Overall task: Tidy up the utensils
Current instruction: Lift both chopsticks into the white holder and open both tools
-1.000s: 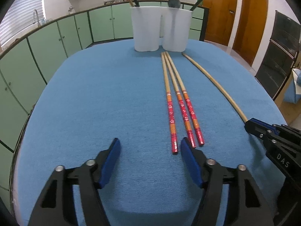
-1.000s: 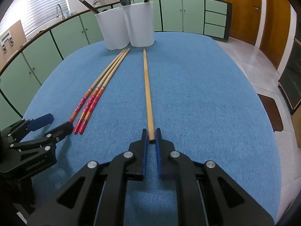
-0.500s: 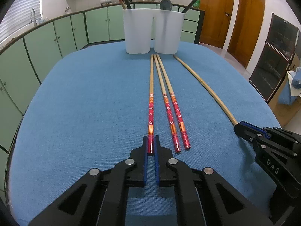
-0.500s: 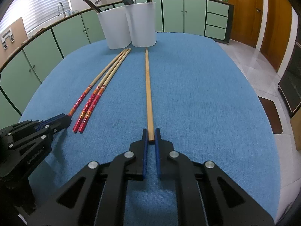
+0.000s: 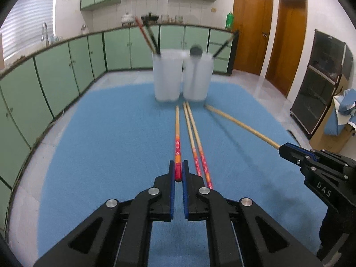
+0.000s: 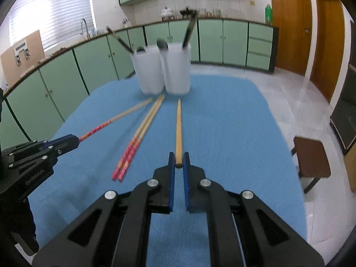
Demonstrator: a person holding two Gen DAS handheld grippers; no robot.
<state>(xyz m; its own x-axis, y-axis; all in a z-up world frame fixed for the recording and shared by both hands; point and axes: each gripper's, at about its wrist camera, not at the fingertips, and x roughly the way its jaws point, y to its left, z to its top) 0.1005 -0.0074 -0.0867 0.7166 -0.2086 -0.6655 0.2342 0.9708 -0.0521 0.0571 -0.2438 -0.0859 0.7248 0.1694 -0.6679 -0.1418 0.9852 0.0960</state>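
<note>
My left gripper point(image 5: 178, 173) is shut on the red end of a red-handled chopstick point(image 5: 177, 142), lifted off the blue table point(image 5: 100, 144). Two more red-handled chopsticks point(image 5: 197, 146) lie on the cloth just right of it. My right gripper point(image 6: 179, 162) is shut on the near end of a plain wooden chopstick point(image 6: 178, 124), also raised. Each gripper shows in the other's view, the right gripper point(image 5: 287, 151) at the right edge and the left gripper point(image 6: 71, 140) at the left edge. Two white holders point(image 5: 181, 77) with dark utensils stand at the table's far end.
Green cabinets point(image 5: 66, 66) run along the left and back of the room. Wooden doors point(image 5: 253, 33) and a dark cabinet point(image 5: 320, 82) stand at the right. A brown stool point(image 6: 311, 160) sits on the floor beside the table's right edge.
The left gripper went from open to shut on the leftmost red-handled chopstick. Both grippers then rose, lifting their chopsticks' near ends off the cloth.
</note>
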